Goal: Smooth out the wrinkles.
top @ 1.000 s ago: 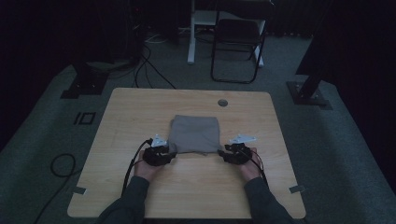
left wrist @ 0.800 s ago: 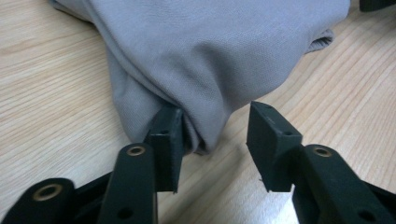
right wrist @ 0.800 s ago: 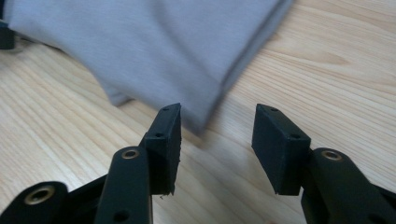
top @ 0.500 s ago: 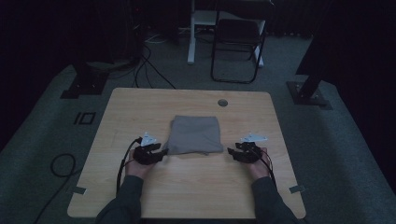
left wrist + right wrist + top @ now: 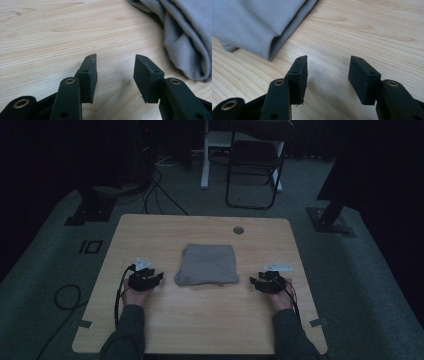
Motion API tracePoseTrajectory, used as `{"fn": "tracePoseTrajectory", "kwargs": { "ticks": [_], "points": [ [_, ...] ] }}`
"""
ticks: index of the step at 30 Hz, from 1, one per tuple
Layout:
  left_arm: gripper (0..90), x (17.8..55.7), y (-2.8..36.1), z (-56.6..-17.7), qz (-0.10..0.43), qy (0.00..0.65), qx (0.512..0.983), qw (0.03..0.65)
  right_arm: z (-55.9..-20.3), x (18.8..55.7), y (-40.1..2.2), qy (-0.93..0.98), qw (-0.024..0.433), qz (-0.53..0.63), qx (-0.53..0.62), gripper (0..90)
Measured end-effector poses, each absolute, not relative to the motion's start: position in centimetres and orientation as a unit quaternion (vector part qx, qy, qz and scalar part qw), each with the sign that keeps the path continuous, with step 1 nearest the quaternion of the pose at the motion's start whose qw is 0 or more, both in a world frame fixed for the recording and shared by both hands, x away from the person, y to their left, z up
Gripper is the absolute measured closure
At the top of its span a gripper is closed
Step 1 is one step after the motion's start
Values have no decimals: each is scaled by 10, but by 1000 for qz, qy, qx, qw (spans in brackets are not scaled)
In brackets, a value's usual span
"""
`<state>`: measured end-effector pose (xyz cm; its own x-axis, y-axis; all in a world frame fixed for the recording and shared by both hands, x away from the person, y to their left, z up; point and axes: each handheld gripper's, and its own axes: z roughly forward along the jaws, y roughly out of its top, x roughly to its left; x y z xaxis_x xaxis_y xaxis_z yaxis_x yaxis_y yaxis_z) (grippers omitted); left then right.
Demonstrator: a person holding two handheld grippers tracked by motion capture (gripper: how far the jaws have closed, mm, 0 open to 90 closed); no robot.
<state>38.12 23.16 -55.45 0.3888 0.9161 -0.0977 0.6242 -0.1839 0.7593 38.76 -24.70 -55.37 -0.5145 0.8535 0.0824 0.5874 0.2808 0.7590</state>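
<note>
a folded grey cloth point(image 5: 207, 265) is seen lying flat on the wooden counter point(image 5: 200, 325), about midway between its left and right edges. in the high view the left claw point(image 5: 145, 280) is held just off the cloth's left edge and the right claw point(image 5: 265, 284) off its right edge, a little farther away. both are held low over the counter, and neither is touching the cloth.

in the left gripper view the left claw point(image 5: 115, 75) is spread, with only bare wood seen between its jaws. its jaws have just been opening, and nothing is held between them. the cloth point(image 5: 185, 37) is seen at the upper right of that view, its rolled fold lying near the right-hand jaw but apart from it.

in the right gripper view the right claw point(image 5: 328, 77) is spread as well, with bare wood between the jaws. its jaws have just been opening too, and nothing is pinched. the cloth point(image 5: 254, 25) is seen at the upper left of that view, its folded edge lying just beyond the left-hand jaw, with a strip of counter between them.

the cloth's layers are stacked, with soft folds showing along the near edge. a small round grommet point(image 5: 238, 230) is set in the counter beyond the cloth. a black chair point(image 5: 252, 170) is seen on the floor behind the counter, and cables point(image 5: 160, 185) are trailed over the floor at the far left.
</note>
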Motion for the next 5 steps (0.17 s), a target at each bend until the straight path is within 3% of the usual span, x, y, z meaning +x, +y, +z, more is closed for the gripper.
{"fn": "tracePoseTrajectory", "kwargs": {
  "ticks": [5],
  "points": [
    [535,382,232,-556,191,523,743,371,-554,389,-252,778,174,383,467,500]
  ]
}}
